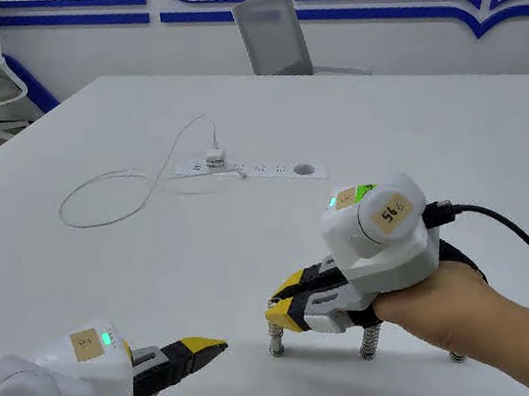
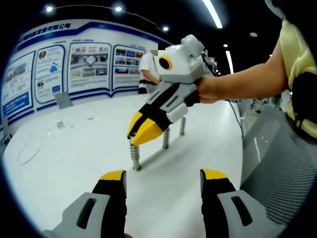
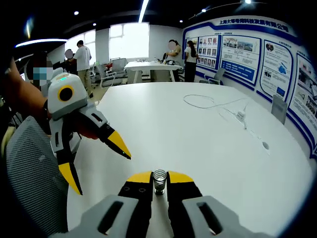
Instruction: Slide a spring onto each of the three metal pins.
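With right fingers (image 3: pixel 141 179) clamped on the spring (image 3: pixel 159 181) and left fingers (image 2: pixel 113 177) apart, I should press it straight down the pin (image 2: pixel 135 165).

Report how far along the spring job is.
Done: the middle pin already wears a coil. In hand: the right claw is shut on a spring at the end pin, apparently seating it. Left: the far pin is mostly hidden by the hand, so I cannot tell whether it has one. The left claw is open, holding nothing.
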{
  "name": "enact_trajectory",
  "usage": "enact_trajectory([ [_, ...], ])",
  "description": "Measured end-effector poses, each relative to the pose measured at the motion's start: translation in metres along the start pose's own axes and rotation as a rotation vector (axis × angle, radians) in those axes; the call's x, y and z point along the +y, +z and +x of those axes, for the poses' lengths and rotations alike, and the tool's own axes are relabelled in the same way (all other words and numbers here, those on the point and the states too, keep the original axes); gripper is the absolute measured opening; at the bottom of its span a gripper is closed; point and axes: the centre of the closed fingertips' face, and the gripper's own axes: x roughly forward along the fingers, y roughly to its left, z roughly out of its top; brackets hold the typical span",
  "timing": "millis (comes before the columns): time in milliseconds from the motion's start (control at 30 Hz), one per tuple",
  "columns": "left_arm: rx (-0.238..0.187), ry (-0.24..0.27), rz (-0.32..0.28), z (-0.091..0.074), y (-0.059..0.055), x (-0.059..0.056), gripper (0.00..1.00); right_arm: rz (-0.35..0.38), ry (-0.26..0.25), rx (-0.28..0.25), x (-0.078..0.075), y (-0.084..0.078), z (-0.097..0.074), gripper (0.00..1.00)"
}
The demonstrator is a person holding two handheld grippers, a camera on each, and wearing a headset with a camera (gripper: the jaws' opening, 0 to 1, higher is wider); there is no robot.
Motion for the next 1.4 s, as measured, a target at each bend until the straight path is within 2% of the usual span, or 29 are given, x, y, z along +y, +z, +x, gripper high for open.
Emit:
enact_trajectory([
  [233,0.002,0.000,0.001,0.000,0.001,0.000,0.61,0.008,-0.003,0.027,0.000,-0.008,0.005,0.12],
  [533,0.005,0.002,0.001,0.000,0.000,-0.002,0.61,-0.022,-0.006,0.090,0.004,-0.023,0.013,0.12],
  [833,0.003,0.005,0.002,-0.001,0.002,-0.001,0.61,-0.016,-0.012,0.083,0.002,-0.021,0.012,0.13],
  [1033,0.003,0.006,0.006,0.000,0.003,0.000,0.61,-0.025,-0.021,0.075,0.003,-0.021,0.005,0.17],
  [1400,-0.003,0.009,0.009,0.000,0.006,0.001,0.62,-0.006,-0.055,0.004,0.002,-0.011,-0.024,0.22],
])
